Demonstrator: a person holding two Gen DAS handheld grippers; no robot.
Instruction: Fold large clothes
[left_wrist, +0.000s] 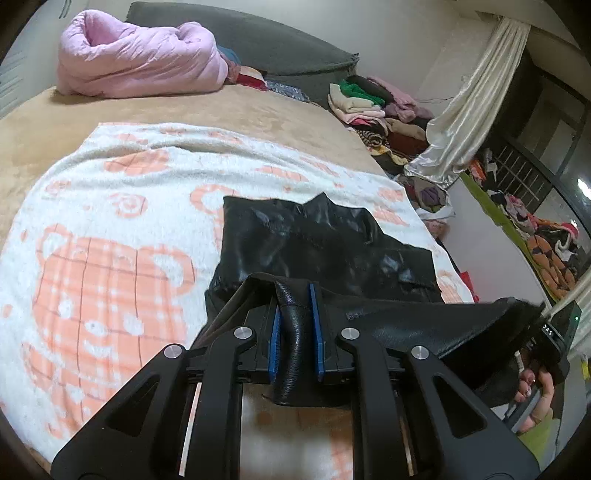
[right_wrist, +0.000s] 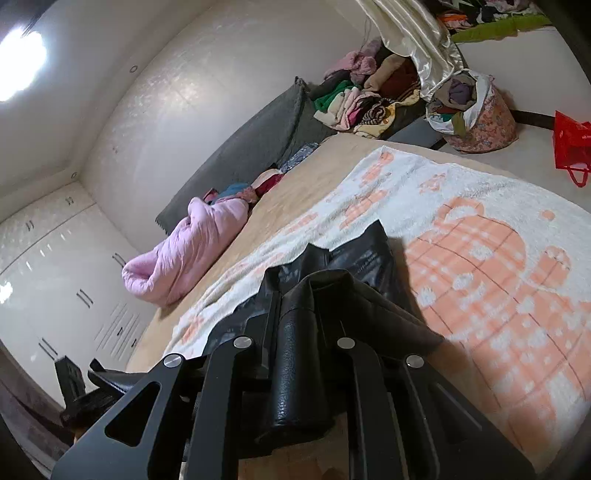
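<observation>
**Both grippers pinching the near edge of a black leather garment**

The garment (left_wrist: 325, 240) lies on the towel (left_wrist: 110, 229) that covers the bed (left_wrist: 55, 122), its far part flat and its near edge lifted off the surface. Your left gripper (left_wrist: 297, 332) is closed on a rolled fold of that edge, the blue pads (left_wrist: 275, 339) pressing it from both sides. Your right gripper (right_wrist: 299, 354) is likewise closed on a thick fold of the same edge; its pads are hidden by the leather. The edge runs taut between the two grips.

Judge the material heavy, thick and supple rather than limp: it should hold a rounded crease, resist a sharp one, and its glossy face may slide on itself. Hold seams or hems, where layers are thickest, and keep both grips level so the weight does not drag one corner out.

Beside the bed, a floral basket (right_wrist: 487, 122) is stuffed with mixed clothes; a red bag (right_wrist: 570, 144) stands near it, contents unseen.
</observation>
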